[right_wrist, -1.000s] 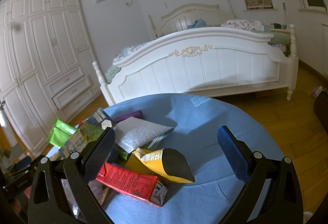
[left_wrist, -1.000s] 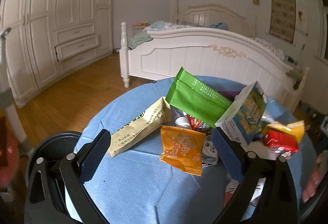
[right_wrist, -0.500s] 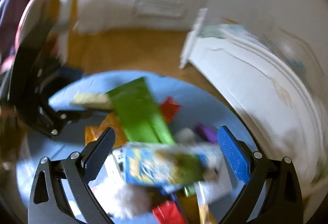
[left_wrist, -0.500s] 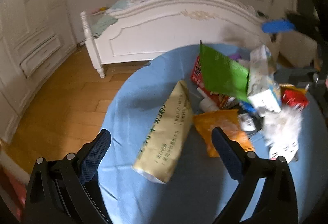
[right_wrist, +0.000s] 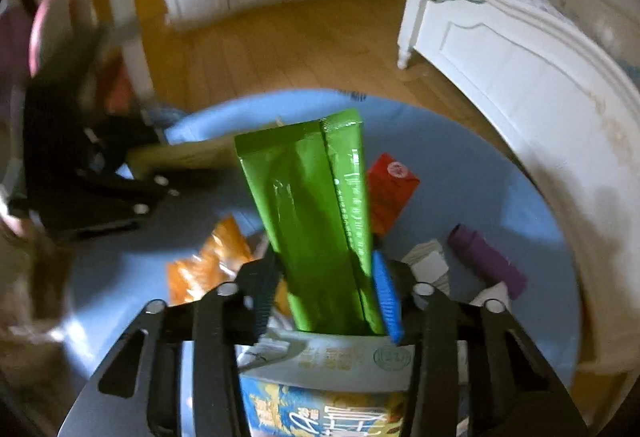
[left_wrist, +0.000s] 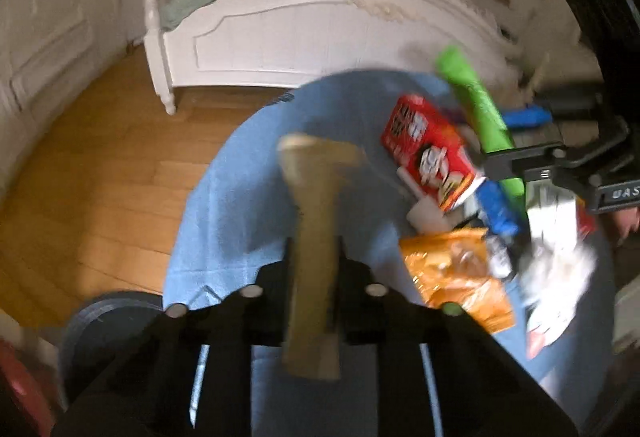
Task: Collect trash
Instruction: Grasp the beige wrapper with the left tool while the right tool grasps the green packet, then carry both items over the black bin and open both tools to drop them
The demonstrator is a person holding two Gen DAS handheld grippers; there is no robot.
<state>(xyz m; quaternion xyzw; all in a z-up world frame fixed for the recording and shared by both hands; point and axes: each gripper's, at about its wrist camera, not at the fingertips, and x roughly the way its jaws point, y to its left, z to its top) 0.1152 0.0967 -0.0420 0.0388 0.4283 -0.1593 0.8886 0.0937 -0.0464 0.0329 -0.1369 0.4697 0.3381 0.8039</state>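
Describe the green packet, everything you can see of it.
The green packet is a long, flat, glossy foil-like pouch with a raised seam along its length and small print beside it. It stands tilted up between the closing jaws of the right gripper, whose blue pad lies against its right edge. Its lower end disappears behind a printed carton; its sealed top end juts up above the blue table.

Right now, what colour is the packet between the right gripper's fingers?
Bright green packet, glossy with pale print along one edge; clearest in the right wrist view.
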